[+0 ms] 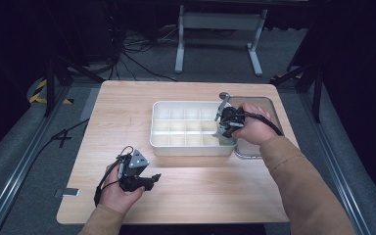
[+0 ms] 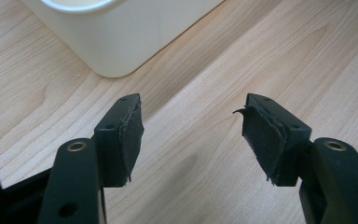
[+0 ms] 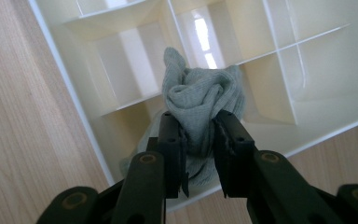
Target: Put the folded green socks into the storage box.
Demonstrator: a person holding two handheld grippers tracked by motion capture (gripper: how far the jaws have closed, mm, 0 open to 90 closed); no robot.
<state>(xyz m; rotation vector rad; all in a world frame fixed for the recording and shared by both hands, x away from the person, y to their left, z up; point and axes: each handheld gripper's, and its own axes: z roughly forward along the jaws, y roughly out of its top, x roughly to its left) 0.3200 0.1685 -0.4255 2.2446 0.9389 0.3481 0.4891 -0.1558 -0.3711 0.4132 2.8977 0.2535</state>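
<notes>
Gripping a grey sock (image 3: 200, 100) over the tray's (image 1: 161, 142) corner cell, right gripper (image 3: 199, 140) is clamped; loose cloth may snag dividers. Left gripper (image 2: 191, 133) (empty) rests wide apart.

A: Where is the table (image 1: 186, 196) open?

B: The near half and the left side are bare wood; the left gripper (image 2: 191, 135), jaws apart, has nothing between them.

A: What blocks the way?

B: The white divided bin (image 1: 161, 139) mid-table, the clear tray (image 1: 269, 105) just beside it, and the right gripper (image 3: 199, 149) clamping a grey cloth (image 3: 200, 100) over the bin's near-right corner.
</notes>
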